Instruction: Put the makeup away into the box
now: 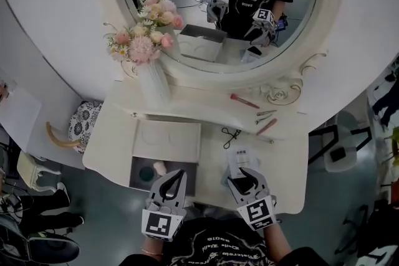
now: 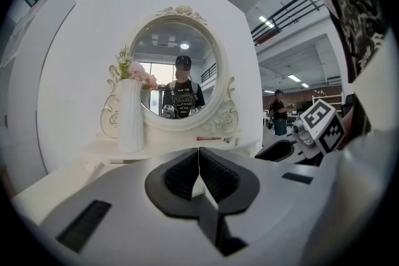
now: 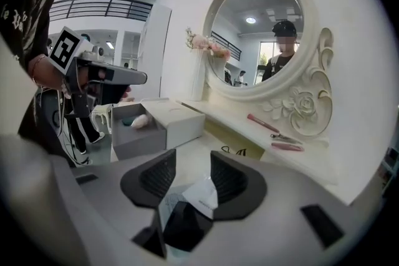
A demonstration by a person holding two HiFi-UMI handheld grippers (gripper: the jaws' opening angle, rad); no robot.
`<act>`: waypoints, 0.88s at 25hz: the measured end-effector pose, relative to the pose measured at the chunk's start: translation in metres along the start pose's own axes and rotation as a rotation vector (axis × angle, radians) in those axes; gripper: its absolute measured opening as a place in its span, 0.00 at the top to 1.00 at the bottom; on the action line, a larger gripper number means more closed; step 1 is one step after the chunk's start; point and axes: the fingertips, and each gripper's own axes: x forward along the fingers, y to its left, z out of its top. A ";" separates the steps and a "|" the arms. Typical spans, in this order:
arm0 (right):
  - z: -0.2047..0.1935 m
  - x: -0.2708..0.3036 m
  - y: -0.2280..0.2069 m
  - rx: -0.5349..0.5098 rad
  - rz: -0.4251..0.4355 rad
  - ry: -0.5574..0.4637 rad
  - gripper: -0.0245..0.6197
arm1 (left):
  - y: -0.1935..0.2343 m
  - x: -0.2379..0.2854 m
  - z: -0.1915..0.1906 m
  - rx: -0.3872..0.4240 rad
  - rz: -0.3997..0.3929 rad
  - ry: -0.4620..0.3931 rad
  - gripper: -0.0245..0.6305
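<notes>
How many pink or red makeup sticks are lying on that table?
2: a red stick below the mirror, a pink stick nearer the right edge. The box may hide others.

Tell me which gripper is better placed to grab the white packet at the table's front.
Right: the right gripper has its jaws open over the white packet; the left gripper is shut, by the box.

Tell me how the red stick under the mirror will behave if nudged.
The red stick looks slim and round, so it would probably roll. It seems rigid and light, likely easy to pinch. Lying flat on the shelf, it shouldn't tip.
</notes>
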 end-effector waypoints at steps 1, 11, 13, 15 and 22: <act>-0.003 0.002 0.000 -0.001 0.001 0.012 0.69 | 0.001 0.000 -0.002 0.005 -0.001 0.004 0.94; -0.025 0.016 -0.002 -0.023 -0.015 0.143 0.67 | 0.005 0.012 -0.002 0.002 -0.044 0.016 0.94; -0.028 0.019 -0.003 -0.017 -0.016 0.154 0.67 | 0.005 0.013 -0.002 0.001 -0.047 0.020 0.94; -0.033 0.022 -0.004 0.006 -0.014 0.158 0.67 | 0.005 0.015 -0.004 0.009 -0.052 0.032 0.94; -0.045 0.030 -0.004 0.081 0.012 0.181 0.66 | 0.005 0.019 -0.007 0.038 -0.055 0.044 0.94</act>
